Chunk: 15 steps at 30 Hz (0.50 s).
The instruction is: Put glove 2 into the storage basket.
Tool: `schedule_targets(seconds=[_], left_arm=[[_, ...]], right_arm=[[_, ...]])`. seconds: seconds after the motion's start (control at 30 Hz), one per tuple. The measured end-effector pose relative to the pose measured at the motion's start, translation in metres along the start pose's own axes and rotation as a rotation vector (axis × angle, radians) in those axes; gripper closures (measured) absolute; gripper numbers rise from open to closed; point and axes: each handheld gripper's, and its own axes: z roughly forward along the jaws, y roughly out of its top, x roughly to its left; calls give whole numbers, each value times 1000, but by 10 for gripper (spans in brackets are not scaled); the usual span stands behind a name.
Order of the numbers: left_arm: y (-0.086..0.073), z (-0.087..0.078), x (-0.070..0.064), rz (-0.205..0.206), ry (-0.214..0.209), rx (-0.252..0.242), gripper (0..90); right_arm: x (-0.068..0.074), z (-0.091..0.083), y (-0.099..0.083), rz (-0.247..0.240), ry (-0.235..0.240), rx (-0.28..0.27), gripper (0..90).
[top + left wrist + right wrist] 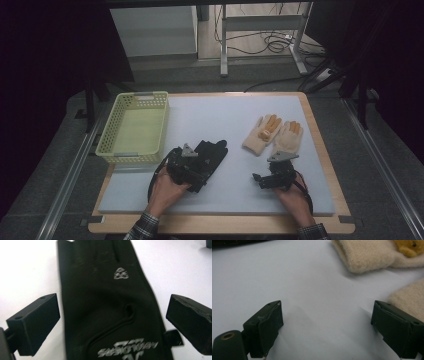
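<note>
Step in hand: the left claw [112, 322] is lining up over the black glove [207, 155], apparently for a pick-up.
Left claw: jaws spread wide to either side of the glove's cuff end, nothing pinched yet.
Black glove: lies flat on the white mat [220, 115] of the tabletop, just right of the yellow basket [132, 127], fingers pointing away from the person.
Right claw [265, 181]: jaws wide apart over bare mat, holding nothing.
Cream gloves [272, 135]: a pair with orange fingertips, side by side just beyond the right claw.
Next move: probably lower, close on the cuff fabric, lift; the empty basket looks the likely destination.
</note>
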Motion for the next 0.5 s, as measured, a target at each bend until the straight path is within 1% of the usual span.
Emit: schedule_targets(seconds=[0.03, 0.07, 0.1, 0.13, 0.17, 0.23, 0.27, 0.3, 0.33, 0.4, 0.43, 0.5], left_arm=[[0, 3, -2, 6, 22, 10, 0], [0, 5, -4, 22, 51, 22, 0], [-1, 7, -5, 18, 64, 30, 0], [-3, 9, -4, 12, 56, 35, 0], [-4, 11, -3, 14, 63, 42, 0], [-5, 14, -2, 27, 101, 58, 0], [-6, 15, 0, 20, 99, 59, 0], [-7, 16, 3, 10, 82, 55, 0], [-8, 17, 6, -13, 63, 57, 0], [-10, 20, 10, -52, 10, 64, 0], [-11, 21, 9, -65, -4, 65, 0], [-11, 21, 5, -49, 1, 64, 0]], right_arm=[[0, 0, 0, 0, 0, 0, 100], [0, 0, 0, 0, 0, 0, 100], [0, 0, 0, 0, 0, 0, 100], [0, 0, 0, 0, 0, 0, 100], [0, 0, 0, 1, 1, 0, 100], [0, 0, 0, 0, 1, 0, 100], [0, 0, 0, 0, 1, 0, 100], [0, 0, 0, 0, 2, 0, 100], [0, 0, 0, 1, 2, 0, 100], [0, 0, 0, 1, 1, 0, 100], [0, 0, 0, 1, 1, 0, 100], [0, 0, 0, 1, 0, 0, 100]])
